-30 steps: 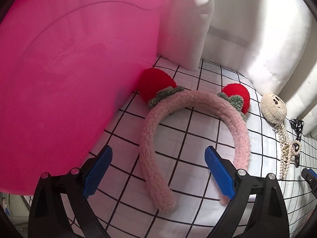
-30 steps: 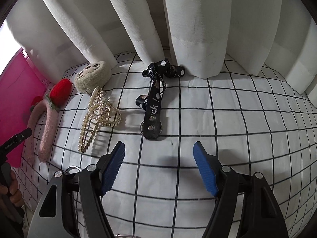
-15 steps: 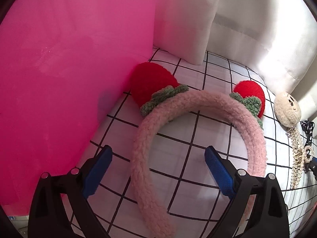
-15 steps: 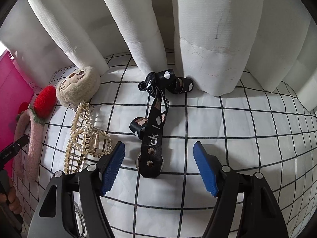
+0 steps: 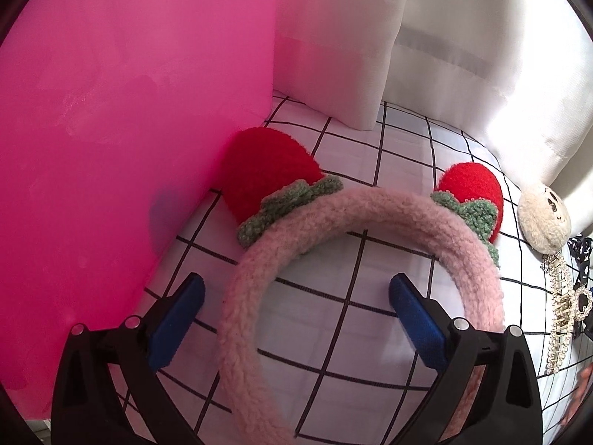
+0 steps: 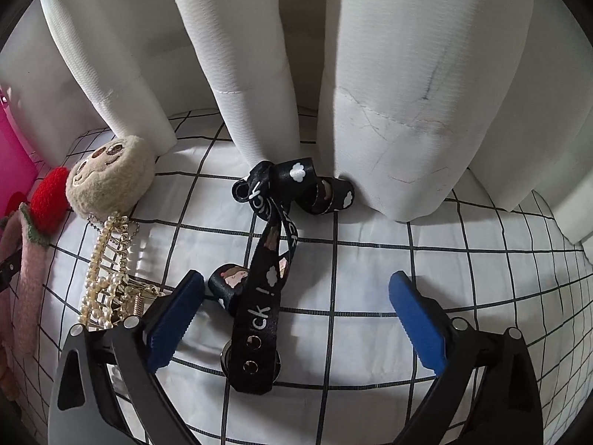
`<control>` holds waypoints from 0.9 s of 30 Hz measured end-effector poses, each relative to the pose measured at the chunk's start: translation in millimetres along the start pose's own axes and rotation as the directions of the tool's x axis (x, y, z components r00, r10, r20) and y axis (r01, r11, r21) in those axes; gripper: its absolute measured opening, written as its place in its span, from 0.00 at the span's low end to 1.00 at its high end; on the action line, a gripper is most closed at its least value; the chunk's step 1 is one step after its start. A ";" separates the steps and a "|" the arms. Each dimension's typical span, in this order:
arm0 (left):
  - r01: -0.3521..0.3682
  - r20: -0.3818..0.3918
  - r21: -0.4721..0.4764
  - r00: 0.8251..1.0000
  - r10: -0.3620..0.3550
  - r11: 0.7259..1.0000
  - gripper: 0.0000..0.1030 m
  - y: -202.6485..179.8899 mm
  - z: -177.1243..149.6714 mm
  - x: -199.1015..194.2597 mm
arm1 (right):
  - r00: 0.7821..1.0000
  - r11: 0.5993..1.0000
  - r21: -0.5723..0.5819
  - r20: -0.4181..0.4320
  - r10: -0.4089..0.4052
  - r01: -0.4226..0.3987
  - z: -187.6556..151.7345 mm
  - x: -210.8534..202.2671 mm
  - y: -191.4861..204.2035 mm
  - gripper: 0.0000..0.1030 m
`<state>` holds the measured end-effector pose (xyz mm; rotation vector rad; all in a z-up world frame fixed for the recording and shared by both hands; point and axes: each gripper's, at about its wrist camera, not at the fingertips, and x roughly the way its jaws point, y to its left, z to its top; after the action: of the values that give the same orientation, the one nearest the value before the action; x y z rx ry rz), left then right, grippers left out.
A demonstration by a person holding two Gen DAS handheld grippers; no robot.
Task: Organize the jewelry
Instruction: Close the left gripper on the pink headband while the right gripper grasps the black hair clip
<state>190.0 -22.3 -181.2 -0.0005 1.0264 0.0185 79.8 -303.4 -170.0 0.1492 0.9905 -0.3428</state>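
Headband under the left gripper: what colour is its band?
Pale pink fleece headband, with red strawberries and green leaves; clearest in the left wrist view.

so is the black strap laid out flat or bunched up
Partly bunched: the black strap lies flat on the checked cloth at its near, riveted end, but its far end is knotted into loops by the curtain.

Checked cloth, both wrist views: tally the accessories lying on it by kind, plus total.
Fuzzy pink headband with two red strawberries: 1
Cream plush face charm: 1
Pearl hair clip: 1
Black printed strap: 1
Total: 4
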 end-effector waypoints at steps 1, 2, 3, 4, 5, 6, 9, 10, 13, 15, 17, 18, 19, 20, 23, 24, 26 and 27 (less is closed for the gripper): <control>-0.001 0.003 -0.003 1.000 0.001 1.000 0.94 -1.1 0.6 1.2 | 1.000 1.000 -0.005 0.002 0.001 -0.001 0.3 0.3 0.4 0.92; -0.002 0.004 -0.006 1.000 0.003 1.000 0.94 -1.0 0.2 0.4 | 1.000 1.000 -0.008 0.007 0.004 -0.004 0.6 1.1 1.1 0.92; -0.003 0.005 -0.008 1.000 0.003 1.000 0.94 -2.3 0.9 0.8 | 1.000 1.000 -0.009 0.011 0.006 -0.006 0.8 2.2 2.0 0.92; -0.002 0.006 -0.009 1.000 0.002 1.000 0.93 -4.1 1.2 0.4 | 1.000 1.000 -0.009 0.014 0.006 -0.006 -3.1 -2.0 -4.2 0.92; 0.001 0.007 -0.005 1.000 -0.001 1.000 0.90 -6.2 1.5 0.1 | 1.000 1.000 -0.008 0.010 0.005 -0.005 -3.5 -3.5 -6.9 0.92; 0.008 0.012 0.003 1.000 -0.008 1.000 0.83 -8.9 0.2 -2.7 | 1.000 1.000 -0.007 0.004 0.010 -0.010 -2.8 -3.7 -6.4 0.91; 0.026 0.022 0.035 0.999 -0.027 0.999 0.62 -19.5 -0.5 -8.4 | 1.000 0.999 -0.022 0.012 0.026 -0.026 -7.8 -10.0 -4.6 0.78; 0.029 0.024 0.037 0.999 -0.029 0.999 0.57 -21.6 -0.2 -9.4 | 0.999 0.999 -0.041 0.027 0.033 -0.032 -9.7 -14.8 0.8 0.69; 0.032 0.024 0.035 0.999 -0.033 0.999 0.28 -24.7 1.4 -11.3 | 0.998 0.996 -0.078 0.038 0.043 -0.040 -9.8 -22.3 8.0 0.19; 0.039 0.015 0.038 0.999 -0.039 0.999 0.10 -27.1 3.0 -11.3 | 0.998 0.996 -0.069 0.039 0.051 -0.048 -11.1 -24.7 6.5 0.10; 0.039 0.010 0.042 0.999 -0.039 0.998 0.09 -29.3 2.8 -11.5 | 0.997 0.997 -0.057 0.046 0.061 -0.058 -14.4 -28.4 4.7 0.08; 0.040 0.010 0.046 0.999 -0.041 0.998 0.09 -28.8 1.0 -12.3 | 0.997 0.997 -0.053 0.053 0.062 -0.059 -16.4 -31.8 3.4 0.07; 0.046 0.011 0.048 0.999 -0.046 0.998 0.08 -27.5 -0.4 -13.2 | 0.996 0.997 -0.047 0.062 0.065 -0.062 -18.5 -36.0 1.7 0.07; 0.053 0.013 0.046 0.998 -0.053 0.998 0.08 -28.4 -1.5 -15.9 | 0.995 0.997 -0.041 0.067 0.070 -0.067 -20.2 -40.0 0.5 0.07; 0.064 0.034 0.045 0.997 -0.065 0.997 0.08 -28.1 -5.6 -27.5 | 0.992 0.996 -0.021 0.080 0.094 -0.092 -26.4 -54.4 -3.1 0.07; 0.070 0.040 0.044 0.997 -0.072 0.997 0.08 -27.8 -9.8 -33.9 | 0.991 0.995 -0.020 0.084 0.101 -0.100 -28.5 -59.7 -3.7 0.06; 0.089 0.048 0.044 0.995 -0.091 0.995 0.08 -25.9 -12.8 -44.1 | 0.989 0.994 -0.018 0.094 0.112 -0.111 -33.6 -70.8 -4.9 0.06; 0.098 0.052 0.045 0.994 -0.100 0.994 0.08 -26.2 -14.1 -48.7 | 0.988 0.993 -0.016 0.096 0.118 -0.117 -36.1 -75.2 -5.6 0.06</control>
<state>153.2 -49.3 -147.1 -0.0124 0.9715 -0.0933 11.6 -282.4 -126.3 0.1792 0.8835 -0.2342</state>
